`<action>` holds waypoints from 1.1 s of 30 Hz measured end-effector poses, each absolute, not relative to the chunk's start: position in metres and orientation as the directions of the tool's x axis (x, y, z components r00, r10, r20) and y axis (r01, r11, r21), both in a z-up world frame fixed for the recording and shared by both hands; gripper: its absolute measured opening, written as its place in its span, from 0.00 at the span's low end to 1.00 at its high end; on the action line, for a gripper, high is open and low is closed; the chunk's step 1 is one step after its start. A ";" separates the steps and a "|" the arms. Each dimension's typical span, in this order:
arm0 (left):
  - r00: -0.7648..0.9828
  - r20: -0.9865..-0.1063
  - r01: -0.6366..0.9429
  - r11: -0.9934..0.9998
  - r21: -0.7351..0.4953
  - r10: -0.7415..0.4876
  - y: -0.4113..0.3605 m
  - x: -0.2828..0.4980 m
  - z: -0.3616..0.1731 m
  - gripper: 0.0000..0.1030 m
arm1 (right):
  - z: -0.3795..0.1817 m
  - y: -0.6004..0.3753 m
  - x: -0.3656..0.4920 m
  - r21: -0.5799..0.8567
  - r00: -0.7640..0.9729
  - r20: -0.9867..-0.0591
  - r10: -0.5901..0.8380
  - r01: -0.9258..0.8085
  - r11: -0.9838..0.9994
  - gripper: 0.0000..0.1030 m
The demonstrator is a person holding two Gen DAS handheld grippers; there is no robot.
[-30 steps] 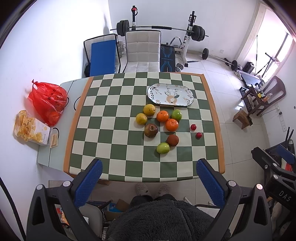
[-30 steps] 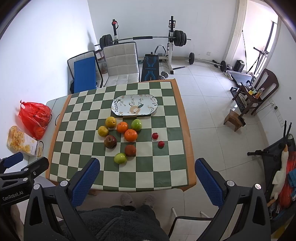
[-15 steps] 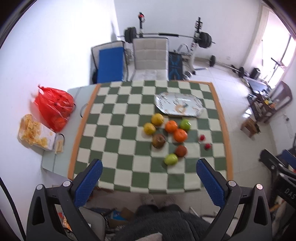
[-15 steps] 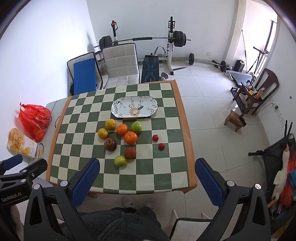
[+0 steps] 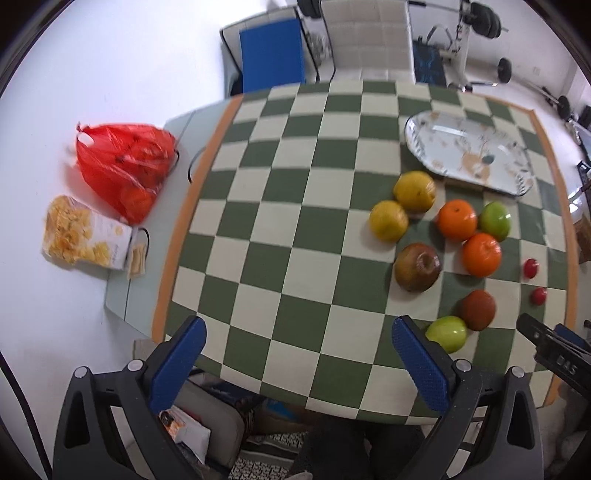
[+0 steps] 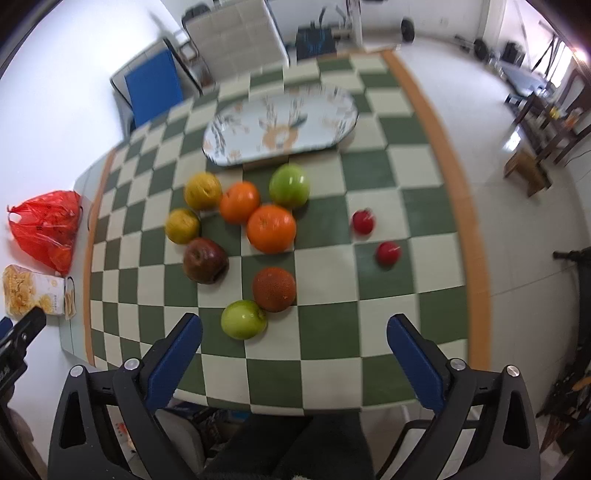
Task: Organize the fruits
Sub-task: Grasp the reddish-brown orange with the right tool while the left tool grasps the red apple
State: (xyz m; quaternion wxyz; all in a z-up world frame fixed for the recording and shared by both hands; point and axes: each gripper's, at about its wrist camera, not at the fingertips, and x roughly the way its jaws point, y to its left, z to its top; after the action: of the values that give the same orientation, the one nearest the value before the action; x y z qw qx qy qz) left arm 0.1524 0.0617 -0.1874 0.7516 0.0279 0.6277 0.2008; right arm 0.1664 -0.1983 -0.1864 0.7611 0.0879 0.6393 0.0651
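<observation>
Several fruits lie on the green checked table [image 6: 332,339]: two yellow ones [image 6: 203,190], two oranges [image 6: 271,228], a green apple [image 6: 289,185] near the patterned oval plate [image 6: 280,125], a dark red apple [image 6: 205,260], a brown fruit [image 6: 274,288], a second green apple [image 6: 243,319] and two small red fruits [image 6: 388,253]. The plate is empty. My right gripper [image 6: 293,354] is open above the table's near edge, just short of the near green apple. My left gripper [image 5: 295,360] is open over the near left part of the table [image 5: 295,229], with the same green apple [image 5: 447,332] beside its right finger.
A red plastic bag [image 5: 125,166] and a snack box [image 5: 85,232] sit on the grey side surface left of the table. A white chair [image 5: 365,33] and a blue chair [image 5: 271,55] stand behind it, with gym gear beyond. The table's orange border [image 6: 458,192] marks its right edge.
Both grippers have moved forward and down toward the table, so the fruits look much larger. Both stay open and empty. No fruit has moved.
</observation>
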 end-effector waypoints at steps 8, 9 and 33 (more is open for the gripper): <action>0.023 -0.976 -0.257 0.945 0.203 0.216 0.066 0.186 -0.237 0.99 | -0.332 -0.168 0.206 0.279 -0.028 -0.959 0.281 0.061 0.958 0.81; 0.015 -0.981 -0.244 0.952 0.184 0.194 0.063 0.192 -0.244 0.99 | -0.342 -0.162 0.207 0.281 -0.048 -0.958 0.284 0.060 0.958 0.78; -0.066 -0.993 0.428 0.902 0.057 0.094 -0.035 0.268 -0.348 0.60 | -0.402 -0.159 0.188 0.198 -0.127 -0.965 0.229 0.223 0.955 0.55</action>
State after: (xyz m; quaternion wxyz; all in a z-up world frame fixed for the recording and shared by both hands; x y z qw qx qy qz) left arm 0.2675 -0.0351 -0.3477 0.6586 0.1816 0.7191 -0.1268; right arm 0.1885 -0.1594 -0.4017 0.6433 0.1506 0.7507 0.0025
